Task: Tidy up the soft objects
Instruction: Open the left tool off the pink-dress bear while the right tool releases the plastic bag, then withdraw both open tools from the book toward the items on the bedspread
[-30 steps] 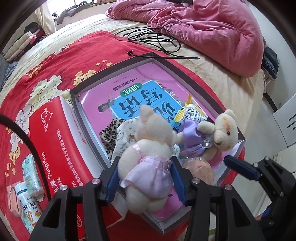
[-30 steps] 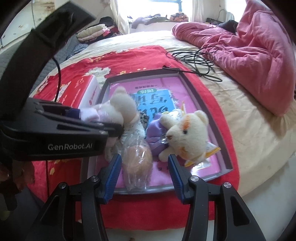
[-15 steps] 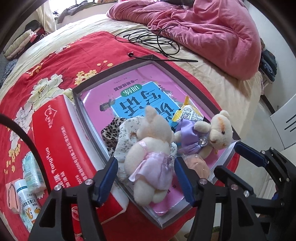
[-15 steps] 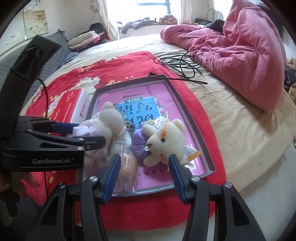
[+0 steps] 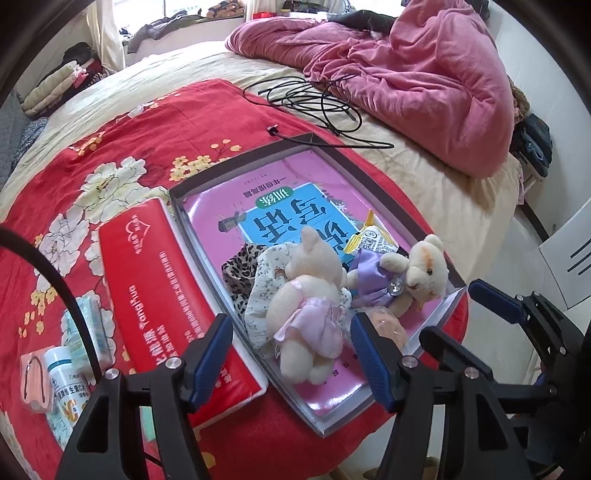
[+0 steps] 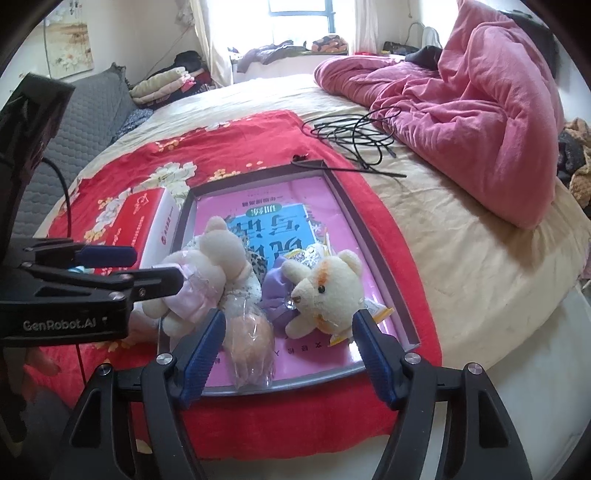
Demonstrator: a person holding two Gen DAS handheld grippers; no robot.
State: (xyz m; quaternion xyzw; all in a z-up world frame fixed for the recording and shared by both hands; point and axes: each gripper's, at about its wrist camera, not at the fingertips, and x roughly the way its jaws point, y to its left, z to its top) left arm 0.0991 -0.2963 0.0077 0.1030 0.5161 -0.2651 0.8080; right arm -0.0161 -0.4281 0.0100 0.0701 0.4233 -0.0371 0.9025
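Now both grippers hang spread wide and hold nothing. Left gripper (image 5: 291,354) sits around the bear in the pink dress (image 5: 308,306), which lies free in the grey tray (image 5: 373,181) on a floral cloth (image 5: 264,291). Right gripper (image 6: 288,347) frames the wrapped peach ball (image 6: 249,341) and the purple-dressed bear (image 6: 325,288)

Bright window (image 6: 295,16) glare, soft daylight, heavy fisheye edge distortion.
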